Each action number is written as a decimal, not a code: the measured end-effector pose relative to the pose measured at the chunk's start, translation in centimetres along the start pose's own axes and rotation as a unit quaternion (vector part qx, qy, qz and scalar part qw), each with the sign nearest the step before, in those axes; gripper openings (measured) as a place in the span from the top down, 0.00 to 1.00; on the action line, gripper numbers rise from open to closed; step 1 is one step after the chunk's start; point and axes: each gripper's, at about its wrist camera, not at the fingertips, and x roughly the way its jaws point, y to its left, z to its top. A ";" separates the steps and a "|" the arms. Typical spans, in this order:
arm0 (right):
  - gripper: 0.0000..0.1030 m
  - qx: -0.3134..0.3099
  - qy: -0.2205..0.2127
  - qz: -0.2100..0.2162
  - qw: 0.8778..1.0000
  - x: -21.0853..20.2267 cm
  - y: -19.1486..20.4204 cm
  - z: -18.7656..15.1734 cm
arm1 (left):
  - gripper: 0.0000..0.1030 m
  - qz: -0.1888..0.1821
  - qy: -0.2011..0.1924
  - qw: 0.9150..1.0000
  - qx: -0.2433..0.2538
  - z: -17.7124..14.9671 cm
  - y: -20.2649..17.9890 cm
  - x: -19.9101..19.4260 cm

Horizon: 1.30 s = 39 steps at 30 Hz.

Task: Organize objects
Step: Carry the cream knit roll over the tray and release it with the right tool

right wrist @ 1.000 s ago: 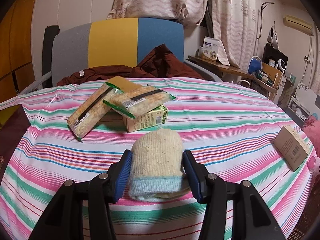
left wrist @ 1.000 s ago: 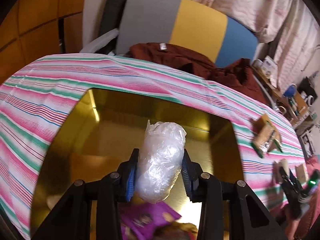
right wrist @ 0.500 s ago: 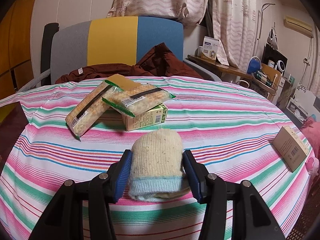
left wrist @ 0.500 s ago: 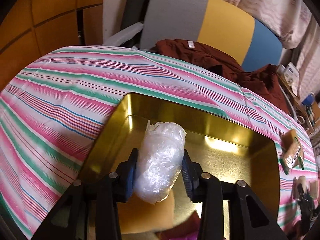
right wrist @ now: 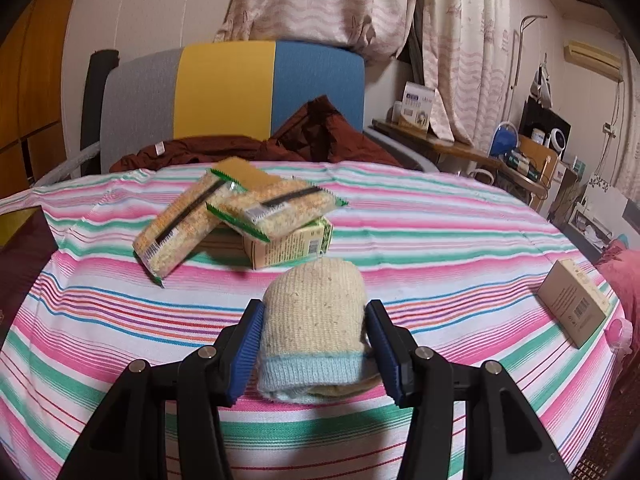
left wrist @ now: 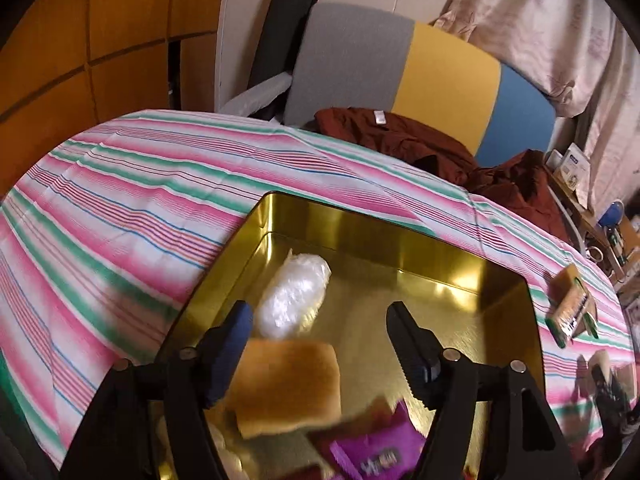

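A clear plastic bundle point(left wrist: 294, 296) lies in the gold tin point(left wrist: 372, 236), near its left wall. My left gripper point(left wrist: 320, 328) hovers over the tin with its jaws opening, and the bundle lies free beyond its left finger. A tan pad point(left wrist: 288, 386) and a purple packet point(left wrist: 372, 456) lie in the tin's near part. My right gripper point(right wrist: 314, 340) is shut on a rolled cream knit sock with a light blue cuff point(right wrist: 314, 320), just above the striped tablecloth point(right wrist: 440, 240).
Two noodle packets point(right wrist: 224, 216) lean on a green carton point(right wrist: 292, 242) at the table's middle. A brown box point(right wrist: 574, 302) lies at the right edge. A chair point(right wrist: 240, 92) with a dark red garment stands behind the table. A cluttered desk is at the far right.
My left gripper has let go of the plastic bundle, which now lies in the tin, and its jaws have spread wide. The right gripper still holds the sock in the same place.
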 end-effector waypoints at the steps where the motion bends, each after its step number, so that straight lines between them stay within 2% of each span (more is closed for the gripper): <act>1: 0.49 -0.001 -0.007 0.000 1.000 -0.3 0.1 0.0 | 0.26 -0.005 -0.002 1.000 -0.003 -0.5 0.0 -0.5; 7: 0.49 -0.032 0.003 0.021 0.999 -0.9 1.6 0.5 | 0.22 -0.026 -0.016 0.999 -0.032 -2.9 1.3 -2.9; 13: 0.49 -0.008 0.007 0.113 0.994 -3.2 5.0 2.5 | 0.20 -0.022 -0.037 0.999 -0.017 -5.5 1.6 -4.8; 20: 0.49 -0.039 0.007 0.234 0.971 -6.6 12.9 5.8 | 0.18 -0.023 -0.058 0.998 -0.005 -8.1 1.8 -6.4; 26: 0.49 -0.093 0.053 0.313 0.944 -7.6 21.5 8.1 | 0.16 -0.023 -0.065 0.998 -0.001 -8.5 1.9 -6.8; 30: 0.49 -0.106 0.103 0.338 0.929 -6.7 26.3 8.4 | 0.16 -0.013 -0.060 0.998 -0.006 -8.6 2.4 -6.7; 34: 0.49 -0.110 0.152 0.345 0.920 -4.6 29.8 8.1 | 0.16 -0.014 -0.049 0.999 -0.013 -8.8 2.8 -6.6; 39: 0.49 -0.112 0.183 0.330 0.919 -2.3 32.7 7.5 | 0.14 -0.009 -0.057 0.998 -0.019 -8.7 3.2 -7.0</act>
